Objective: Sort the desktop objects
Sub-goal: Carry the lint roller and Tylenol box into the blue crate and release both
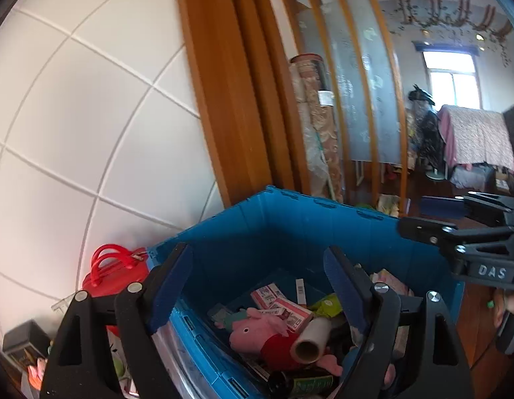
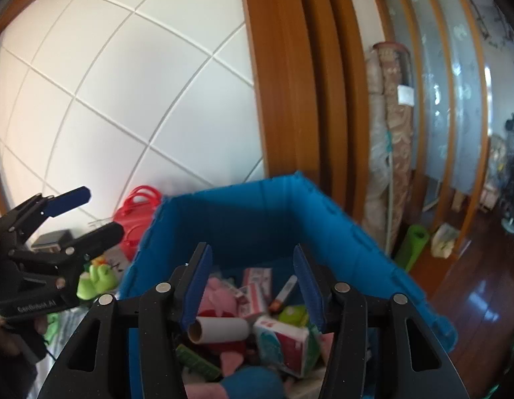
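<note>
1. Blue crate [image 1: 290,232] holds sorted things: pig toy [image 1: 257,332], cardboard roll [image 1: 310,339].
2. Left gripper [image 1: 257,286] and right gripper [image 2: 253,286] hover above it, jaws apart, seemingly empty.
3. Withdraw clear of the crate's rim.

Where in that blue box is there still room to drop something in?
The blue crate shows a bare strip of floor only along its far wall, behind the pink cartons. Nearer, it is crowded: the pig plush, the paper roll, and a bottle are heaped together. Both grippers, left and right, are open and empty above it.
</note>
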Demonstrator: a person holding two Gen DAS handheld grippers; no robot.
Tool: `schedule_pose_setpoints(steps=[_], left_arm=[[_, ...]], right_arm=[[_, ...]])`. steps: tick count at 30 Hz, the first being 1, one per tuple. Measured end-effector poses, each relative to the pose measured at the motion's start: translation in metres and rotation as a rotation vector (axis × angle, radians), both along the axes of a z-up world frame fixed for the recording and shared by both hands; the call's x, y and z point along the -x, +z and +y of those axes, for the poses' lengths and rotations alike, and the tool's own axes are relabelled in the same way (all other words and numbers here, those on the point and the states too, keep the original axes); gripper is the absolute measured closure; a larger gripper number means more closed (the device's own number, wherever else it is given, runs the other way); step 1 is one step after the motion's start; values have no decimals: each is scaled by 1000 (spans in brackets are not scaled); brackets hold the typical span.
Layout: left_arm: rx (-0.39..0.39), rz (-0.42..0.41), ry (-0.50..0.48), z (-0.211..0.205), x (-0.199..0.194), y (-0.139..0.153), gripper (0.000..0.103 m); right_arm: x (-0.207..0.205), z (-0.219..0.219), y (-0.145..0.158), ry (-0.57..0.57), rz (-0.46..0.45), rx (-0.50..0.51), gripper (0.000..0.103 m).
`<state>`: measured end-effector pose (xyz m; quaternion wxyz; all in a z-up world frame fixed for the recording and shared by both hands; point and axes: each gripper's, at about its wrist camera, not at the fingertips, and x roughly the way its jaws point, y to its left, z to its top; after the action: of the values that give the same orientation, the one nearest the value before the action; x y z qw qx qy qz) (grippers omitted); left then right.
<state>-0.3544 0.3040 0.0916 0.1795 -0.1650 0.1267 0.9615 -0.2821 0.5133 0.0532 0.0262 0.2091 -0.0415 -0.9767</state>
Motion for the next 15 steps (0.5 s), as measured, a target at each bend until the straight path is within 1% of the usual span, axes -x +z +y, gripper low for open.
schedule_pose_setpoints(steps=[1, 2, 3, 5, 7, 11, 13, 15], left_arm=[[-6, -8, 2, -4, 1, -3, 22], [-7, -13, 15, -7, -4, -8, 22], [-5, -15, 33, -10, -3, -12, 22], [-11, -23, 49, -18, -6, -19, 22], [-23, -35, 63, -29, -13, -27, 22], [-39, -35, 110, -48, -29, -44, 22], [-37, -34, 136, -57, -36, -50, 22], [-37, -42, 159, -67, -44, -57, 22]], right_arm=[[-2, -1, 0, -11, 5, -14, 38], [-2, -5, -1, -22, 8, -25, 33], [-2, -8, -3, -35, 12, -36, 26], [-3, -14, -11, -40, 12, -54, 25], [0, -15, -18, -46, 5, -58, 17], [-3, -22, -29, -48, 14, -58, 10], [-11, -33, -32, -45, 18, -76, 4], [-17, -42, -33, -36, 24, -97, 3]])
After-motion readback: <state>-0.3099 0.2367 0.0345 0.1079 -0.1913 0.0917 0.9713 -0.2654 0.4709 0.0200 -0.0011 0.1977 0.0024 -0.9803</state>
